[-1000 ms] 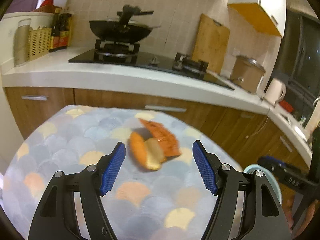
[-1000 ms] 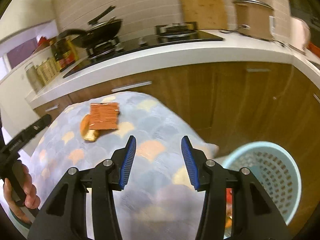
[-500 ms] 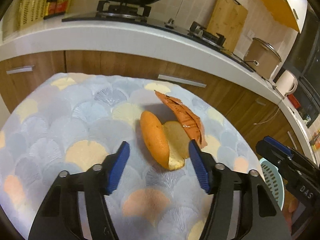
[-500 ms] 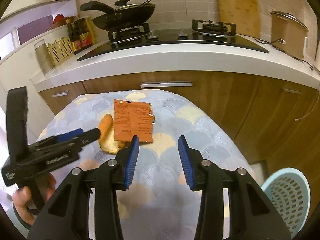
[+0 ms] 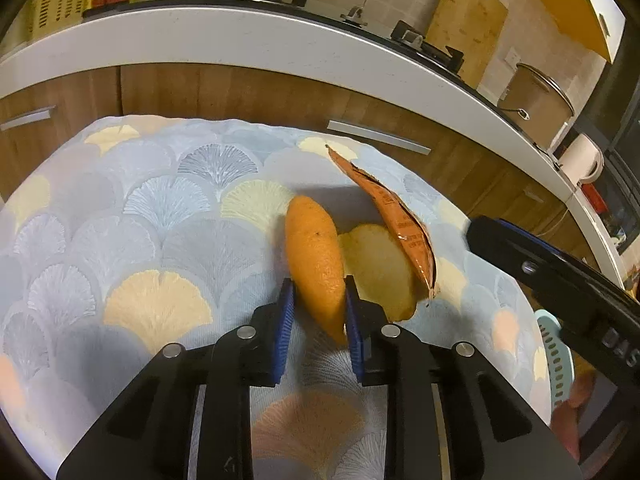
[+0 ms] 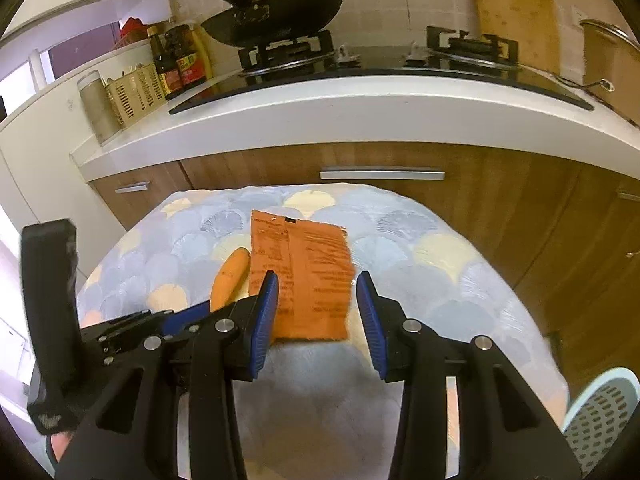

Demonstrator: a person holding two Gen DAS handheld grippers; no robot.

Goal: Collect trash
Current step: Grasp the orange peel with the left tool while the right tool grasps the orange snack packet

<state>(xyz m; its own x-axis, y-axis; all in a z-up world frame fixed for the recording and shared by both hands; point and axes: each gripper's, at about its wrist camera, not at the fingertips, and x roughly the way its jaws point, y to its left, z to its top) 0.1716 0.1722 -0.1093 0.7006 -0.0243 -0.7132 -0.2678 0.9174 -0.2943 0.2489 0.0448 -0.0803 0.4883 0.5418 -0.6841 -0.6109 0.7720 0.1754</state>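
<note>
Jaws of the left gripper (image 5: 316,312) were closed on the near end of an orange peel (image 5: 316,256), one blue pad pressed against each side of it, while the jaws of the right gripper (image 6: 316,312) stood open around the near edge of an orange snack wrapper (image 6: 304,276) without touching it. At far left in the right wrist view, a grey canister (image 6: 96,106), a cream slotted caddy (image 6: 134,94) and dark sauce bottles (image 6: 176,62) stood on the white countertop (image 6: 360,108). A black wok (image 6: 276,20) sat on the gas hob (image 6: 288,54) behind them. Below, the table carried a fan-patterned tablecloth (image 5: 132,216). The peel lay on this cloth, its orange outer skin upright on edge and its pale inner face (image 5: 376,264) turned toward the wrapper. The wrapper leaned over the pale part of the peel in the left wrist view; whether the two touched could not be determined. A wooden cutting board (image 5: 468,20) leaned against the tiled wall, with a lidded pot (image 5: 536,100) further right. A pale blue perforated basket (image 6: 600,416) stood on the floor at lower right, beside the table.
</note>
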